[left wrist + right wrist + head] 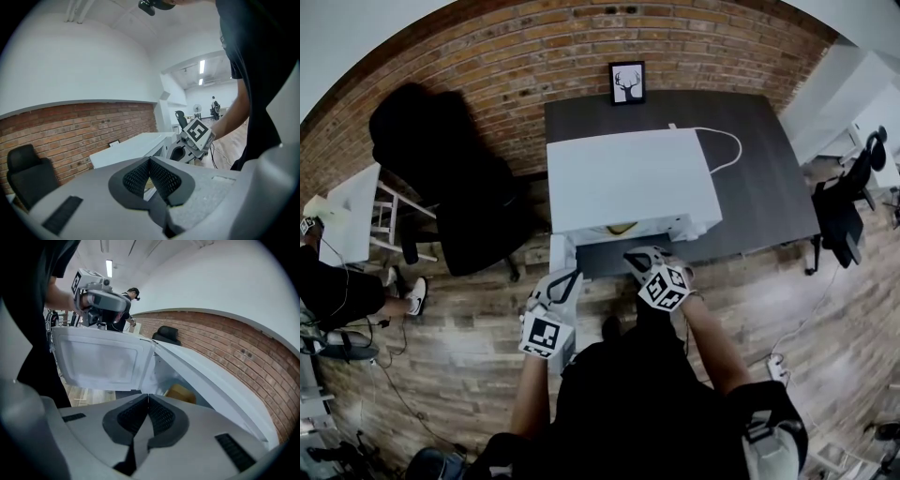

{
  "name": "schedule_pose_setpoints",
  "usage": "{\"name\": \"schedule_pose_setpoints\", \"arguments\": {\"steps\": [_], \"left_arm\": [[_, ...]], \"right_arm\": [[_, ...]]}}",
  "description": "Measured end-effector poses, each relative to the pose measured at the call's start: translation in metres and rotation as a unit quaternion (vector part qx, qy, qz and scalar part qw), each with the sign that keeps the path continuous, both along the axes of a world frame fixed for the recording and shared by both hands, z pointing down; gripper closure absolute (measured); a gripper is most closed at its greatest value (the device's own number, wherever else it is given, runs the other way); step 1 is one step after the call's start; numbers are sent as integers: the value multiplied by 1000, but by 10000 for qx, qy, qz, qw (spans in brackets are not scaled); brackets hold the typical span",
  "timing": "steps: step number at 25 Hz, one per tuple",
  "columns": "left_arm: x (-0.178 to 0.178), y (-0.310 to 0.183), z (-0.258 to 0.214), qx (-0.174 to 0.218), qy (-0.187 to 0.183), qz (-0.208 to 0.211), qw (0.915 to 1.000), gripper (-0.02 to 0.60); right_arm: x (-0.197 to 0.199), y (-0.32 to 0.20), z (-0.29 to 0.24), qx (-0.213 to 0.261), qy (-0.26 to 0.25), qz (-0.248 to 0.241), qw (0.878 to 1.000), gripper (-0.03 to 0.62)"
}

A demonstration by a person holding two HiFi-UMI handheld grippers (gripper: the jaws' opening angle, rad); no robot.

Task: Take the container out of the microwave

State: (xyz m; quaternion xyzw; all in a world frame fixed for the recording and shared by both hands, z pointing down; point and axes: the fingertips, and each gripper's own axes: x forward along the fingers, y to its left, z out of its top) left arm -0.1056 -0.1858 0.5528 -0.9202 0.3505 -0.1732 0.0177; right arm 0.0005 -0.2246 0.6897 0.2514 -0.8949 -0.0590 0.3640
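Red brick wall [516, 56], wood-plank floor [469, 319]. Dark grey worktop [769, 178] carried a white box microwave [628, 178], its white door [101, 359] swung open. Tan container [180, 393] sat inside the cavity. Left tongs [150, 161] clenched, empty; right tongs [148, 399] likewise.

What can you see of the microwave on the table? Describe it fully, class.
The microwave is a plain white box, seemingly painted metal, standing upright on a dark table near a brick wall. Its door is swung wide open at the left, and its inner face is white too. A tan container sits in the cavity. A white cord loops from its rear.
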Motion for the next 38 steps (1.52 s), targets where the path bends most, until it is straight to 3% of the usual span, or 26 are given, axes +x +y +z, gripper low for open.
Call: {"name": "schedule_pose_setpoints", "arguments": {"steps": [22, 38], "left_arm": [[-19, -7, 1, -81, -84, -495, 9987, 580], [-20, -7, 3, -112, -146, -552, 9983, 580]], "right_arm": [[-18, -60, 54, -236, 446, -245, 9984, 534], [-22, -76, 92, -521, 902, -309, 9941, 505]]}}
